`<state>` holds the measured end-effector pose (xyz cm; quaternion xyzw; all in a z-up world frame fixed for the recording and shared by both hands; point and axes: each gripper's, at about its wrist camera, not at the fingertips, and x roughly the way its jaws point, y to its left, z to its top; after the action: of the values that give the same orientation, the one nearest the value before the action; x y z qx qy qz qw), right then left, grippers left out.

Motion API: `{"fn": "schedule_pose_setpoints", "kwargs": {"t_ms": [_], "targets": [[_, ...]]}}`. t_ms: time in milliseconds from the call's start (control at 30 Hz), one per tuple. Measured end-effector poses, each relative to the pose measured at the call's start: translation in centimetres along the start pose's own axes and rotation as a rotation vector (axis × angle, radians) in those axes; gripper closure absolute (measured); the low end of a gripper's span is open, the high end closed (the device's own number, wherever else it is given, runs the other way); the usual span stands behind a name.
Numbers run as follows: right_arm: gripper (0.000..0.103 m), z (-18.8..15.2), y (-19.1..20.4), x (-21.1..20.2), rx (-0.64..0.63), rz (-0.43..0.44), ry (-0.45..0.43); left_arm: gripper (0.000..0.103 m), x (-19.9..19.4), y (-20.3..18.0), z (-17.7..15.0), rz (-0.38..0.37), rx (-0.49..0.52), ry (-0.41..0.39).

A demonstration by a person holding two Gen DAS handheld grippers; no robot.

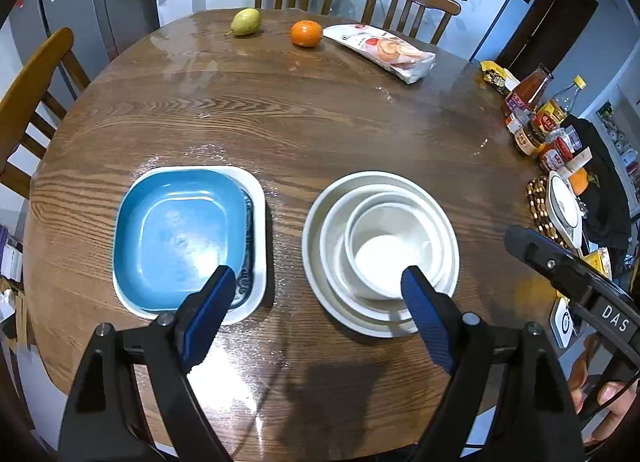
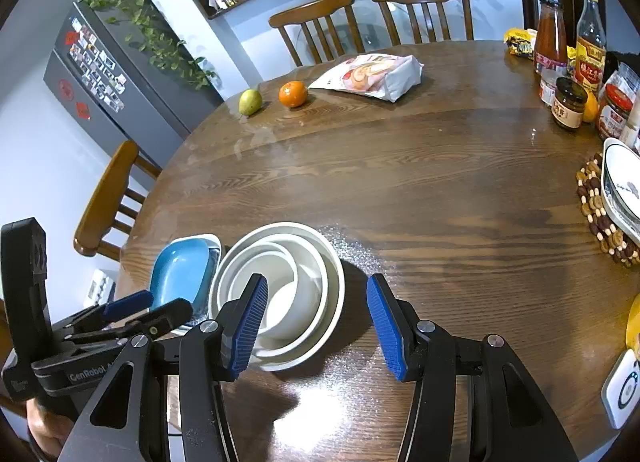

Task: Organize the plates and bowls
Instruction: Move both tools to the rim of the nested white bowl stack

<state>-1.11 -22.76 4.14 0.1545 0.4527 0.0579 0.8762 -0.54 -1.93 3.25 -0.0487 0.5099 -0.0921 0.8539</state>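
Note:
A blue square plate lies stacked on a patterned plate inside a white square plate on the wooden table. Beside it to the right, several white round bowls are nested in one stack. My left gripper is open and empty, hovering just in front of and between both stacks. In the right wrist view my right gripper is open and empty, right of the bowl stack; the blue plate sits behind the left gripper.
A pear, an orange and a snack bag lie at the far edge. Bottles and jars crowd the right edge, near a bowl on a beaded trivet. Chairs surround the table.

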Motion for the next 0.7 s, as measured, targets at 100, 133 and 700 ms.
{"fn": "schedule_pose_setpoints", "kwargs": {"t_ms": [100,133,700], "targets": [[0.050,-0.1,-0.2,0.1,0.001,0.011,0.010,0.016,-0.1,0.7,-0.1,0.002,-0.017,-0.005],[0.050,-0.2,-0.3,0.1,0.005,0.019,0.014,0.016,-0.2,0.9,-0.2,0.006,-0.027,-0.007],[0.028,-0.9,-4.0,2.5,0.153,0.081,0.109,0.001,0.8,4.6,0.1,-0.035,-0.183,0.043]]}}
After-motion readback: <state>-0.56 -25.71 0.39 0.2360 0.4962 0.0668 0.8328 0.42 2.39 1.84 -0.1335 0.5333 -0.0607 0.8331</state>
